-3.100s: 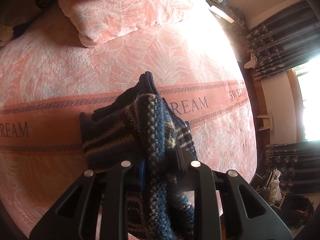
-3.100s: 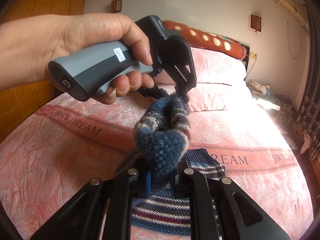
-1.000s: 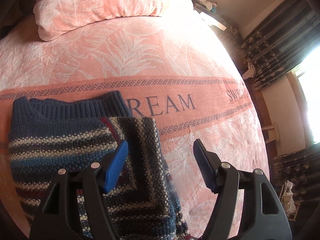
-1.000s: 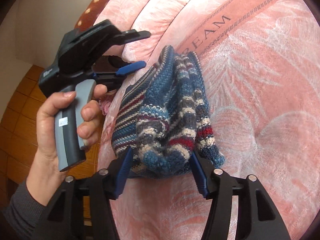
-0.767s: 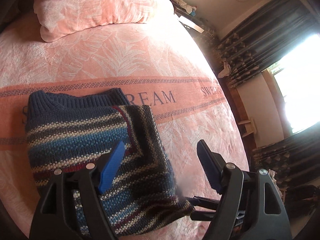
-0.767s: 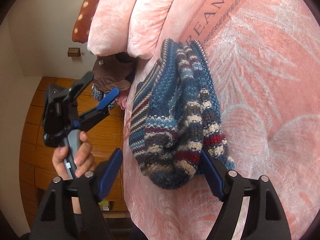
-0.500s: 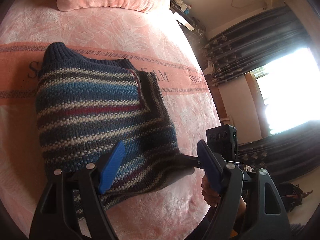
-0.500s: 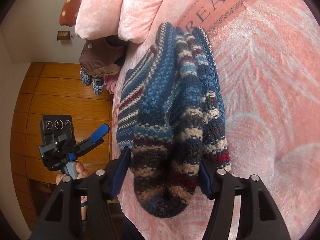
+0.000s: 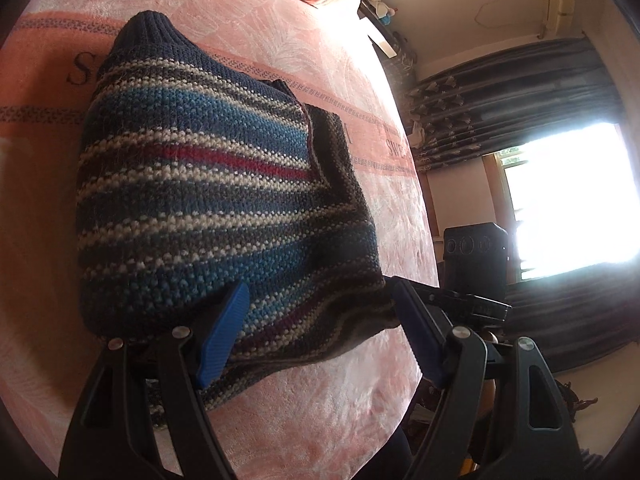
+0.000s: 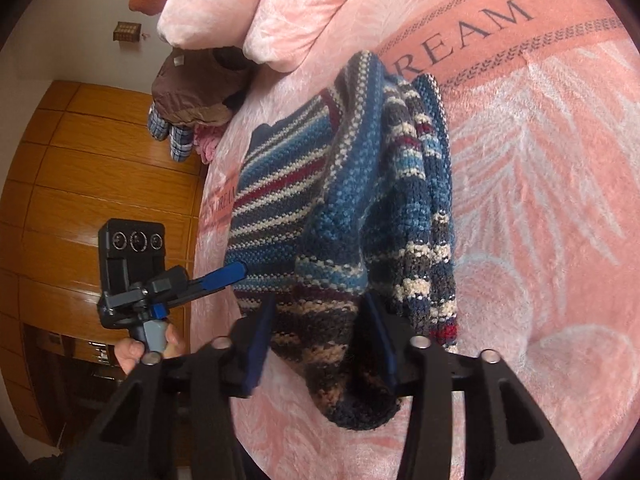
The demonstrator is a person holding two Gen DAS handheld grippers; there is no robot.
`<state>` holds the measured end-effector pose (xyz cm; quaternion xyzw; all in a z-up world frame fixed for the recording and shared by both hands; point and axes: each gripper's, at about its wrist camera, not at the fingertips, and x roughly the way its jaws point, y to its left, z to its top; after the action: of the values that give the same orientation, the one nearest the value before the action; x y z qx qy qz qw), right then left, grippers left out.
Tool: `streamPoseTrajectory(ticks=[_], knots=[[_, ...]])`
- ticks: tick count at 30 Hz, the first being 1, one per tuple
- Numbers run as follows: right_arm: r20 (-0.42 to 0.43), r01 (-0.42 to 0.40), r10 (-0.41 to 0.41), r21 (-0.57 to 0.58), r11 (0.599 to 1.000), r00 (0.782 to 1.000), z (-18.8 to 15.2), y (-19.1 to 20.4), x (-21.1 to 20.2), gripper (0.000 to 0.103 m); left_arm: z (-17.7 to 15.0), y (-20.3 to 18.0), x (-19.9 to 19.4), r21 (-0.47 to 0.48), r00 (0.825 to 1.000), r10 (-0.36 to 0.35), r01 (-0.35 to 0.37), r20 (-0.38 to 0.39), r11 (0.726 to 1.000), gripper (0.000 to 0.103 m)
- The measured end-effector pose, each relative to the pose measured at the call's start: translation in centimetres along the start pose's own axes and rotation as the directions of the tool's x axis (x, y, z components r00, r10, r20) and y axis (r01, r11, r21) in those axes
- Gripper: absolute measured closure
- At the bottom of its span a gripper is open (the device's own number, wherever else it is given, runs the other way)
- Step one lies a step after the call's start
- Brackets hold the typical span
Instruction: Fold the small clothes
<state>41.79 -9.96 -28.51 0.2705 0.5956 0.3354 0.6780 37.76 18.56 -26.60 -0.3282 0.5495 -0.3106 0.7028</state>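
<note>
A striped blue, white and red knit sweater (image 9: 200,184) lies folded on the pink bedspread (image 9: 328,412). My left gripper (image 9: 320,332) hovers open over its near hem, with the blue pads wide apart and nothing pinched. In the right wrist view, the sweater (image 10: 360,200) is bunched into a thick fold, and my right gripper (image 10: 320,340) has both pads pressed against that fold's end. The left gripper (image 10: 200,284), held in a hand, stands open at the sweater's left edge. The right gripper (image 9: 424,290) reaches the sweater's right corner.
Pink pillows (image 10: 224,4) lie at the head of the bed, with a brown garment pile (image 10: 192,92) beside them. A wooden wardrobe (image 10: 80,160) stands past the bed's left edge. Dark curtains (image 9: 520,92) and a bright window (image 9: 572,200) are beyond the right edge.
Both grippers let go of the sleeve they held 3 s ago, and the sweater was laid down. Over the last second the left one drew back, open, and the right jaws narrowed onto the fold.
</note>
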Motion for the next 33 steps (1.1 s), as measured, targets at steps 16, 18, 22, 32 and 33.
streamPoseTrajectory(ticks=[16, 18, 22, 32, 33], knots=[[0.056, -0.045, 0.041, 0.069, 0.997, 0.998, -0.3, -2.9, -1.8, 0.068, -1.5, 1.7, 4.1, 0.001, 0.995, -0.03, 0.031, -0.099, 1.0, 0.031], [0.059, -0.059, 0.054, 0.08, 0.995, 0.997, 0.4, -2.7, -1.7, 0.059, -1.7, 1.8, 4.4, 0.004, 0.994, -0.03, 0.031, -0.102, 1.0, 0.031], [0.078, -0.004, -0.001, 0.064, 0.998, 0.997, 0.7, -3.0, -1.6, 0.088, -1.9, 1.1, 4.3, -0.009, 0.993, -0.069, 0.068, -0.099, 0.998, 0.031], [0.124, -0.042, 0.032, 0.076, 0.996, 0.992, 1.6, -3.3, -3.0, 0.058, 0.7, 1.3, -0.2, 0.002, 0.997, -0.065, 0.065, 0.04, 0.998, 0.028], [0.143, -0.032, 0.021, 0.077, 0.996, 0.99, 2.6, -3.0, -3.1, 0.052, 0.8, 1.7, 0.1, -0.006, 0.998, -0.061, 0.061, 0.03, 0.998, 0.028]])
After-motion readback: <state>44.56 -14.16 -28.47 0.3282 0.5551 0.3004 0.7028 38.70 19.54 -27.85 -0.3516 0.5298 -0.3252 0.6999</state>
